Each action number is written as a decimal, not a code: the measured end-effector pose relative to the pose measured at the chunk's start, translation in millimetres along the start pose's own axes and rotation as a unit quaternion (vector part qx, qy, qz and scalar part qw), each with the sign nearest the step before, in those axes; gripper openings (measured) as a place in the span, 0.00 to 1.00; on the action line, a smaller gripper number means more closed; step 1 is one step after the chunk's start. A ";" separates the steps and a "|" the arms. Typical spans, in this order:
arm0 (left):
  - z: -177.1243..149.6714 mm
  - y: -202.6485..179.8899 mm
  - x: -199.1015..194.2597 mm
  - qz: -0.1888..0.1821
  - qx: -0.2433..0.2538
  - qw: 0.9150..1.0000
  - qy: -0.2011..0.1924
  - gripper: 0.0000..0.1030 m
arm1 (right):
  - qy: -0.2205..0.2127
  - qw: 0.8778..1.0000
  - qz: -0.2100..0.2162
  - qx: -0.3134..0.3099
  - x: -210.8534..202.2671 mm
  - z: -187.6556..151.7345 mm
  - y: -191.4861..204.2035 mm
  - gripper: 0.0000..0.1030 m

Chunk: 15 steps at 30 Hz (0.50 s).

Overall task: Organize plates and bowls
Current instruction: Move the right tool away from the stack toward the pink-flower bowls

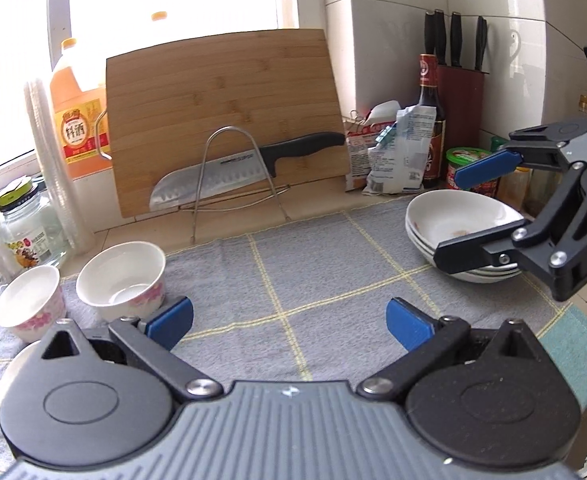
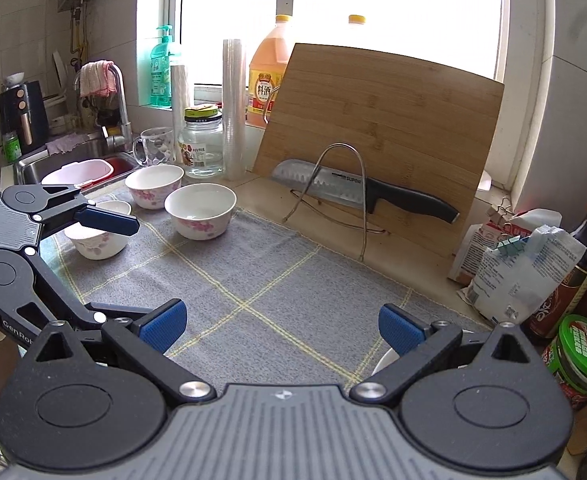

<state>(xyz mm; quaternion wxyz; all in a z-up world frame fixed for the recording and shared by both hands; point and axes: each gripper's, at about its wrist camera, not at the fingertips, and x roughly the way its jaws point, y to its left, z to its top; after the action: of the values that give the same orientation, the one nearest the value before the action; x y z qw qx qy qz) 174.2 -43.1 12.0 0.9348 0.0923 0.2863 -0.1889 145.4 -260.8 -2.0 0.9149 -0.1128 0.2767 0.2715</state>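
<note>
On the left side of the grey checked cloth stand small white bowls with pink flower prints on the outer wall — two of them show in the left wrist view, and the right wrist view shows three, all upright and near each other. The left gripper hovers low over the cloth just beside the nearer bowl; its blue ribbed pads are wide apart and hold nothing. Behind, a bamboo cutting board leans upright, and in front of it a knife with a dimpled steel blade and black handle rests in a wire stand; the blade carries the word SUPOR. An orange jug behind the board has a yellow label with the characters 料酒. Further right is a stack of shallow white plates, glossy, with a small reddish stain on the top one. The right gripper reaches over this stack, its fingers spread on both sides of the rim, not closed on it; the letters "DA" can be read on its black body. In the right wrist view its own pads are also wide apart and empty, and the body of the left gripper shows "GenRob".
</note>
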 end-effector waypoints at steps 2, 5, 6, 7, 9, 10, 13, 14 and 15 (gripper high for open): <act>-7.8 18.8 -3.9 0.000 0.000 1.000 0.006 0.99 | 0.004 1.000 -0.003 0.002 7.5 1.8 13.5 1.00; -16.6 47.8 -8.1 0.007 -0.001 1.000 0.021 0.99 | 0.016 1.000 -0.007 0.012 22.4 5.5 36.4 1.00; -19.3 56.4 -9.3 0.006 0.001 1.000 0.028 0.99 | 0.019 1.000 -0.008 0.014 27.7 6.5 45.4 1.00; -21.0 62.9 -9.3 0.008 0.002 0.999 0.034 0.99 | 0.021 1.000 -0.007 0.016 32.9 6.9 54.1 1.00; -26.9 79.7 -11.8 0.010 0.005 0.999 0.042 0.99 | 0.030 0.999 -0.006 0.023 45.1 7.9 70.9 1.00; -29.2 86.6 -13.2 0.006 0.006 0.999 0.044 0.99 | 0.033 0.999 -0.005 0.027 51.6 8.5 79.0 1.00; -36.2 108.9 -18.0 0.002 0.007 0.999 0.047 0.99 | 0.042 0.999 -0.003 0.031 68.7 9.0 102.8 1.00; -37.9 117.0 -19.3 0.000 0.007 0.999 0.048 0.99 | 0.046 0.999 -0.004 0.029 76.0 9.5 112.2 1.00; -39.5 124.3 -19.8 -0.001 0.007 0.999 0.049 0.99 | 0.050 0.998 -0.004 0.028 82.9 10.2 121.2 1.00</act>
<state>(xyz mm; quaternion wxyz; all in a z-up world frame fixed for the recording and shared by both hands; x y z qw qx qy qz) 189.8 87.2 -1.1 0.9189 0.1074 0.3304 -0.1868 140.1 -120.9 -47.5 0.9039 -0.1017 0.3290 0.2537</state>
